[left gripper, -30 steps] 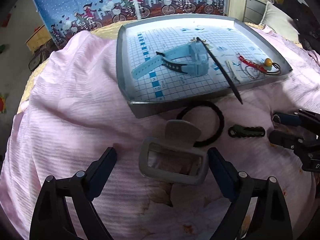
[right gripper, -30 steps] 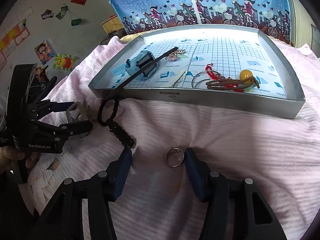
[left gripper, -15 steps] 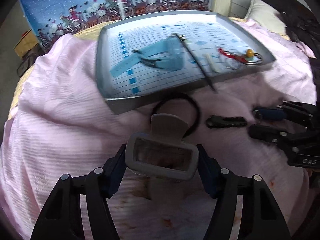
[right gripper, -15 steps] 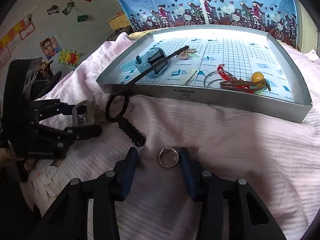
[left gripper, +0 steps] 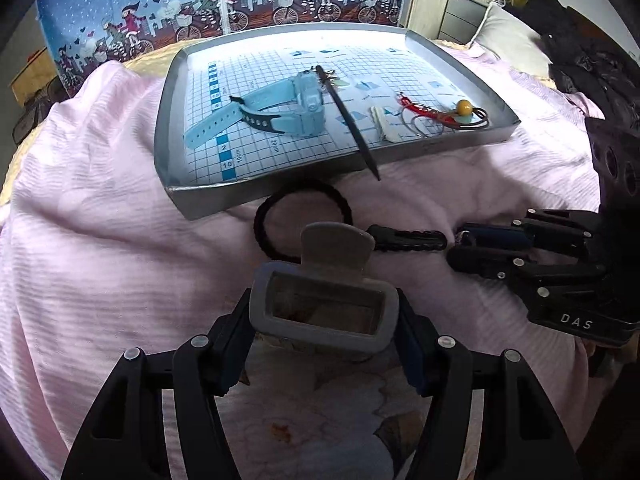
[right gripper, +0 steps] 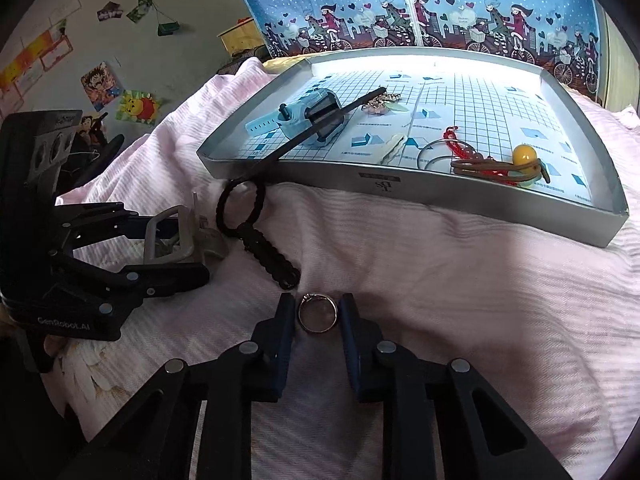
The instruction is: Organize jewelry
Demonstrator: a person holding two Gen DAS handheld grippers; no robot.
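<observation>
My left gripper (left gripper: 324, 320) is shut on a grey claw hair clip (left gripper: 324, 336), held just above the pink blanket. From the right wrist view the same clip (right gripper: 188, 232) sits in that gripper (right gripper: 184, 248) at the left. My right gripper (right gripper: 317, 320) has its fingers pressed against both sides of a silver ring (right gripper: 318, 326) lying on the blanket. A black hair tie (left gripper: 259, 216) and a black braided piece (left gripper: 408, 237) lie between the grippers. Behind them stands the silver tray (left gripper: 208, 200) with a blue watch (left gripper: 280, 108).
The tray (right gripper: 440, 196) also holds a long black stick (left gripper: 348, 120) overhanging its front rim, a white clip (left gripper: 382, 124), wire hoops (right gripper: 436, 156) and a cord with a yellow bead (right gripper: 525, 154). Rumpled pink bedding surrounds it. Dark clothes lie at far right.
My left gripper closed on the grey clip and raised it slightly. My right gripper's fingers narrowed from wide apart until they meet the ring.
</observation>
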